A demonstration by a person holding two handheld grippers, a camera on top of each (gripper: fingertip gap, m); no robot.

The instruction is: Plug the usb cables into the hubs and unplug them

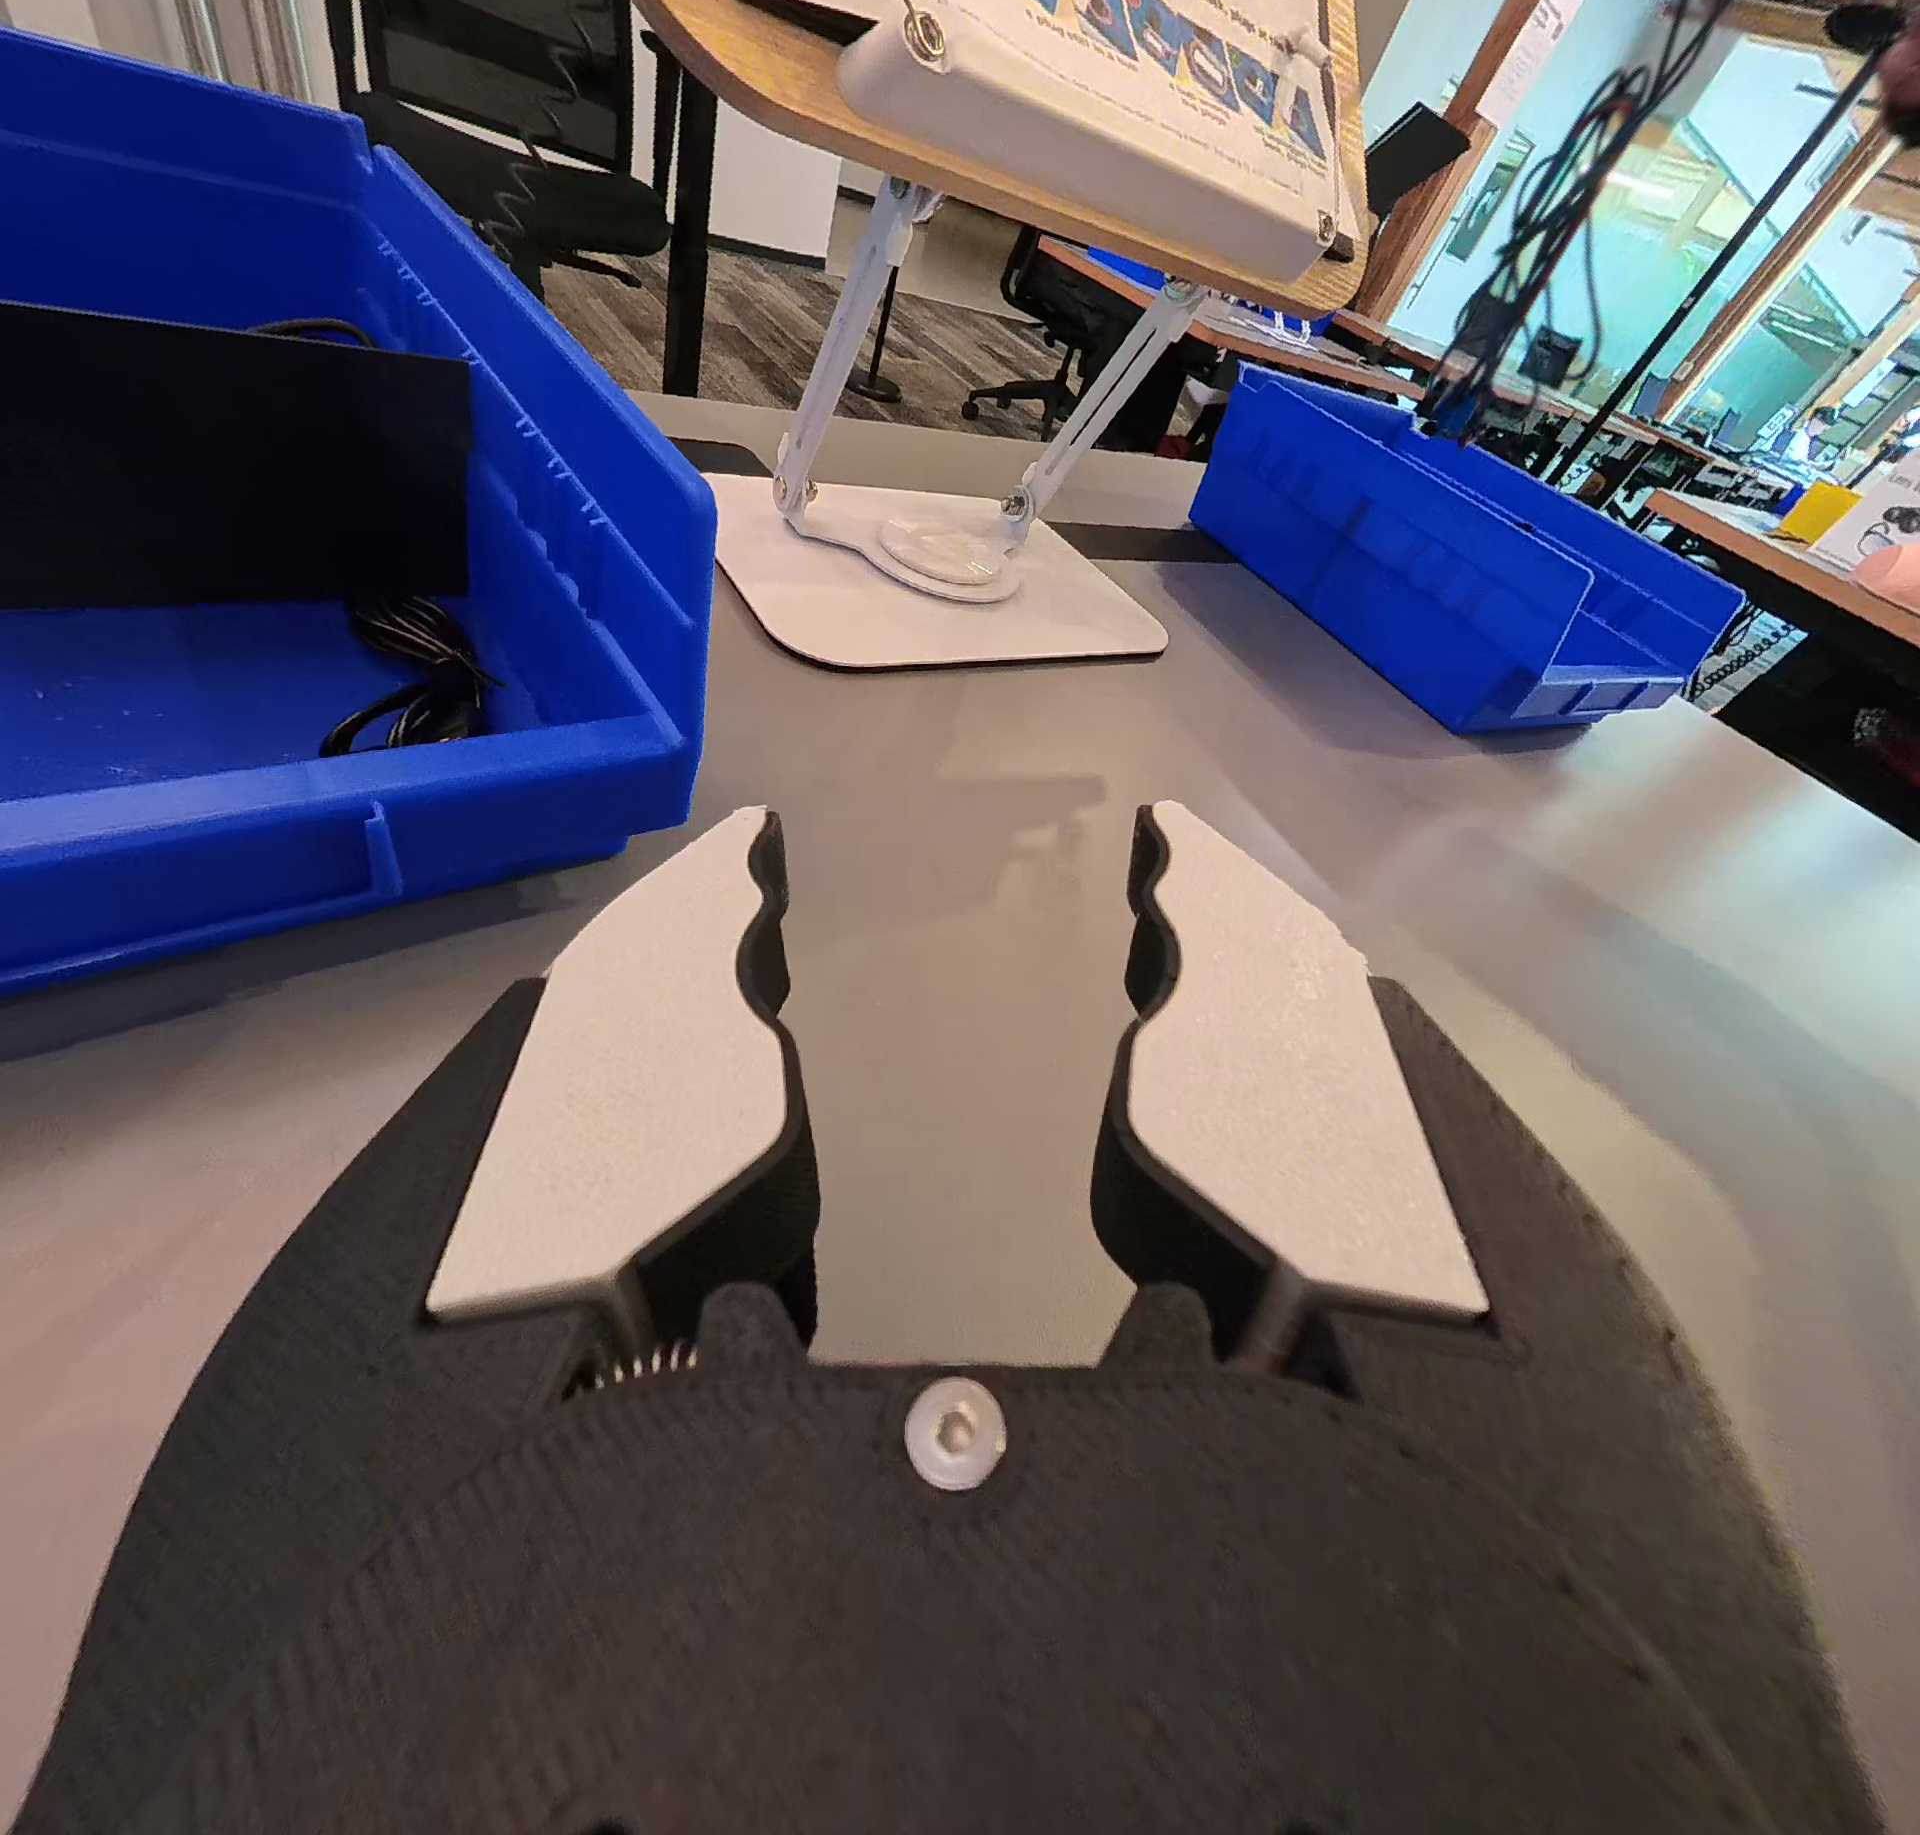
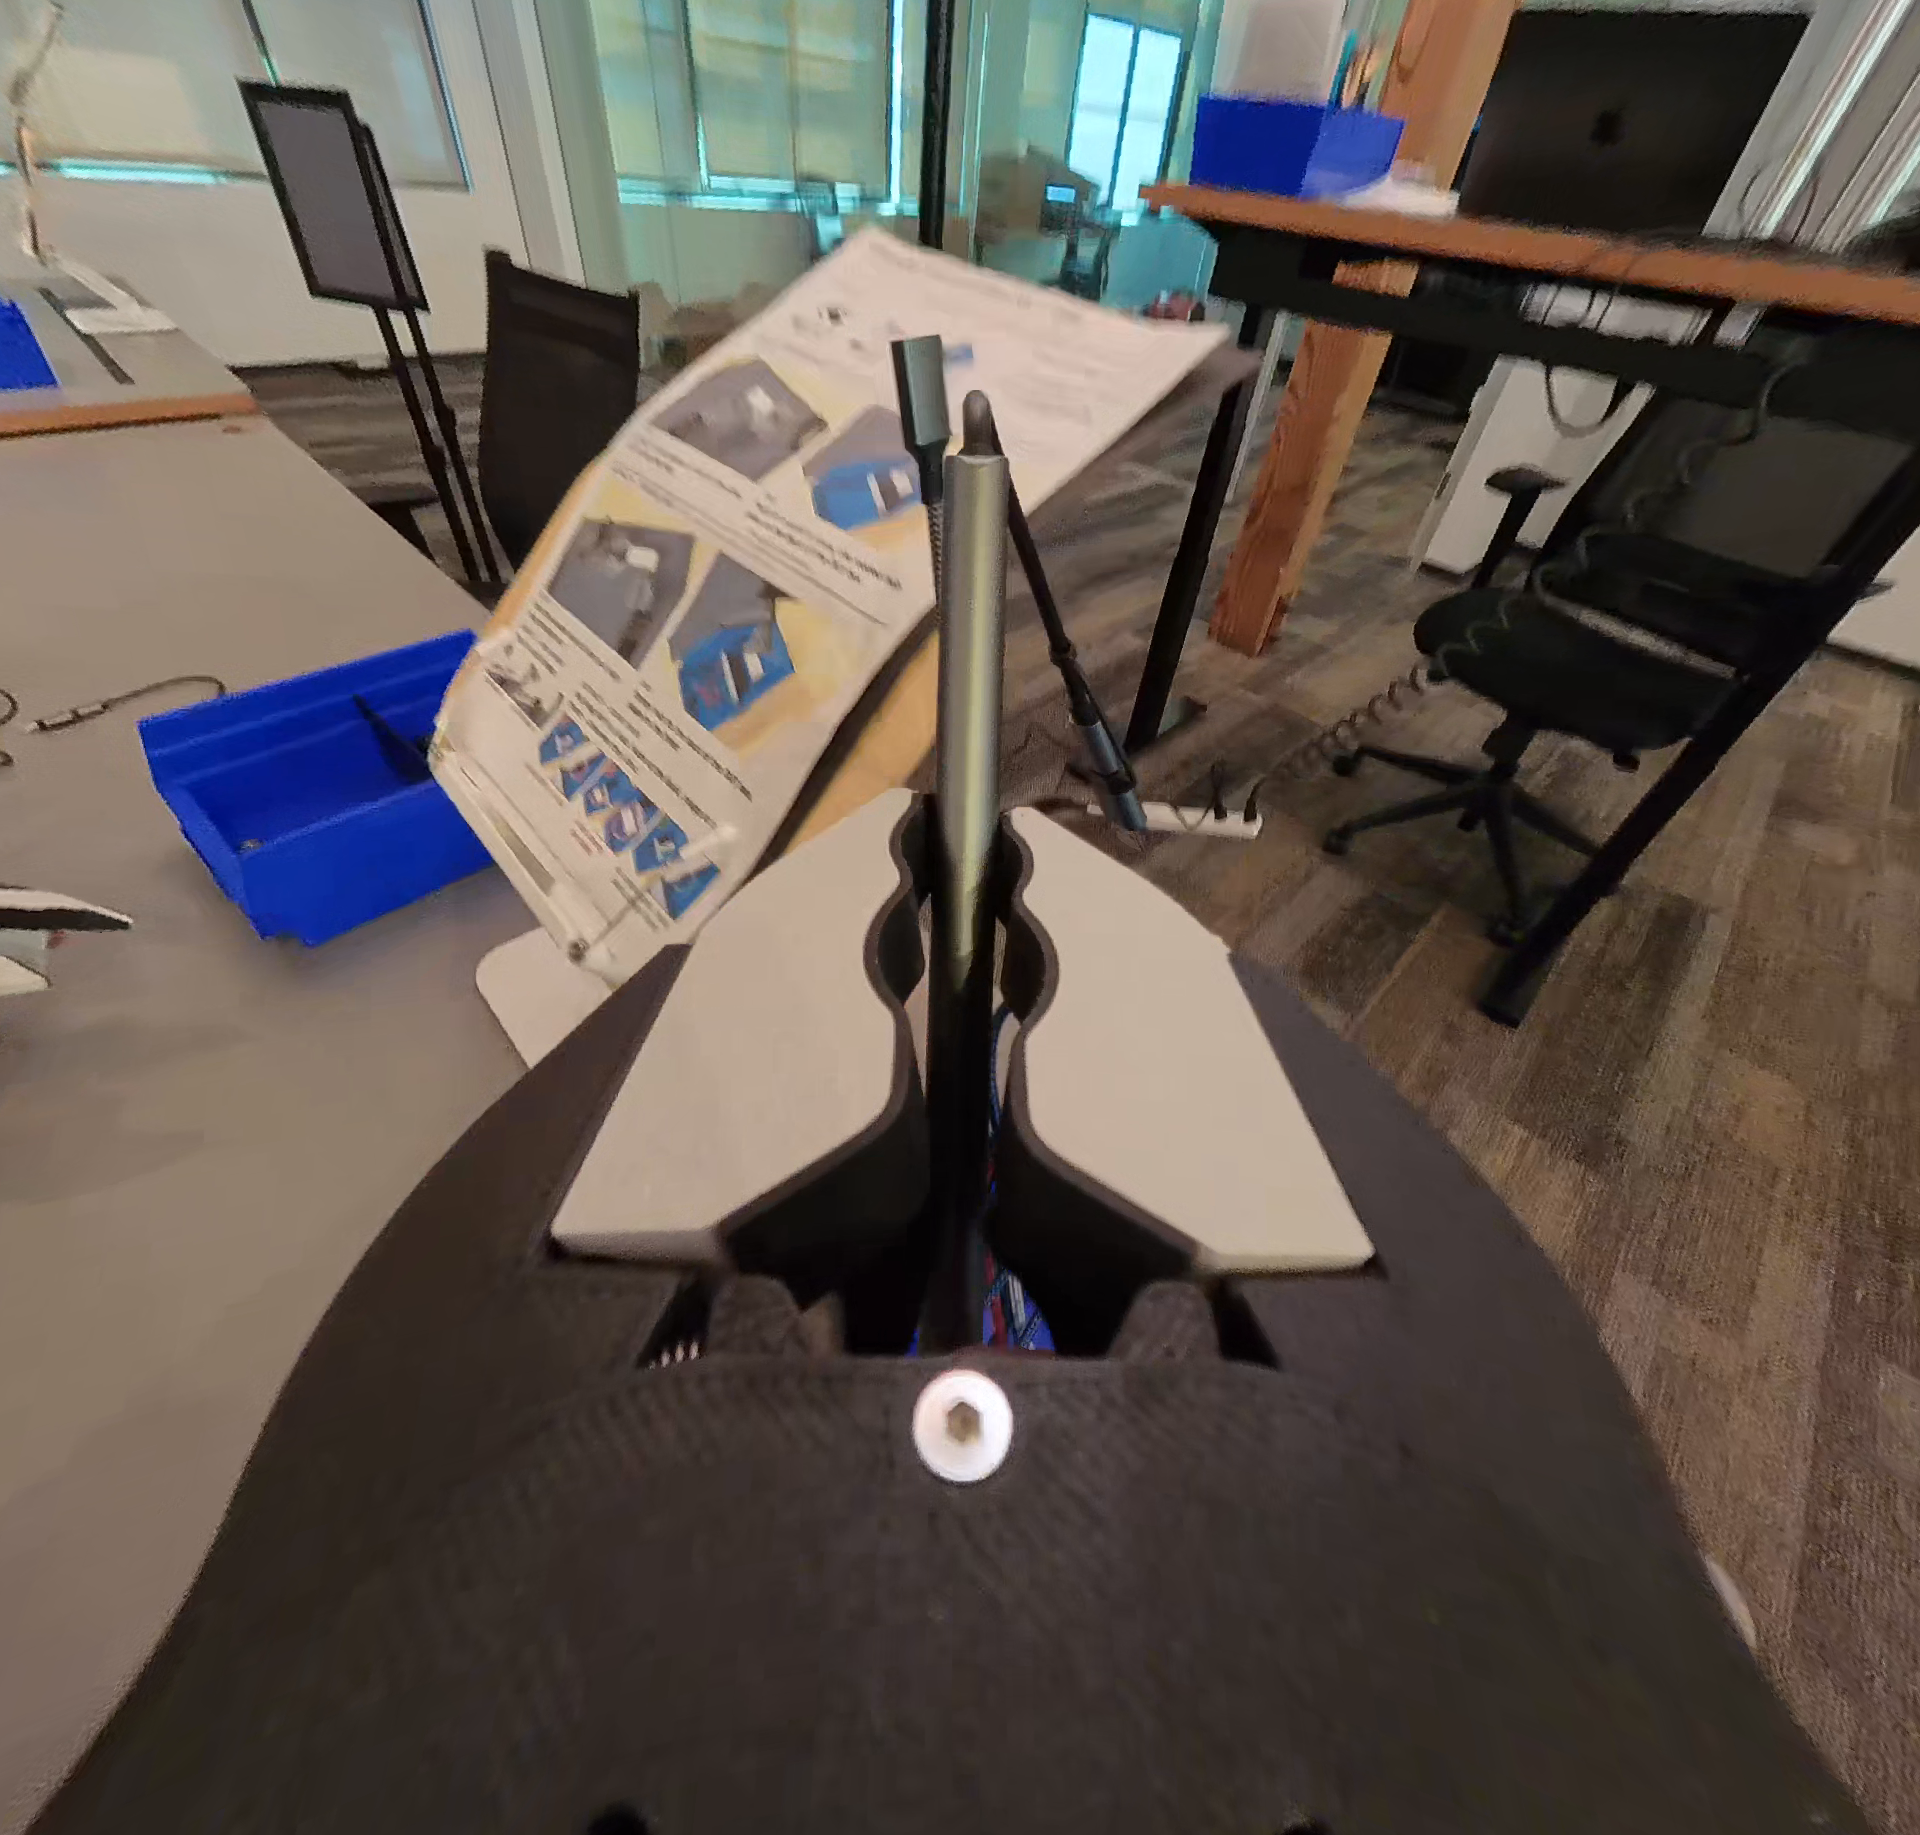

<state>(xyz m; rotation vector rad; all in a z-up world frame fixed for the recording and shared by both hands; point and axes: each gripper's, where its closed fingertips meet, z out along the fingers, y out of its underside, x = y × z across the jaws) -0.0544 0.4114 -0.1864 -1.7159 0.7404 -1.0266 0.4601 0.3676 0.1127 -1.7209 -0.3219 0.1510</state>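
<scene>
My right gripper (image 2: pixel 961 821) is shut on a slim grey USB hub (image 2: pixel 971 642). The hub stands edge-on between the pads and sticks out well past the fingertips. A black USB plug (image 2: pixel 920 383) on a short cable rises beside the hub's far end. A second thin black cable (image 2: pixel 1049 622) hangs down from that end towards the floor side. My left gripper (image 1: pixel 956 819) is open and empty, low over the grey table (image 1: pixel 1351 954). Its tips also show at the far left of the right wrist view (image 2: pixel 52 928).
A large blue bin (image 1: pixel 416 798) with a black divider and coiled black cables (image 1: pixel 416 684) sits close on the left. A tilted instruction sheet on a white stand (image 1: pixel 935 580) stands ahead. A second blue bin (image 1: pixel 1455 559) lies at the right table edge. Chairs and desks are beyond. The left gripper's tips are roughly 60 cm from the right gripper's.
</scene>
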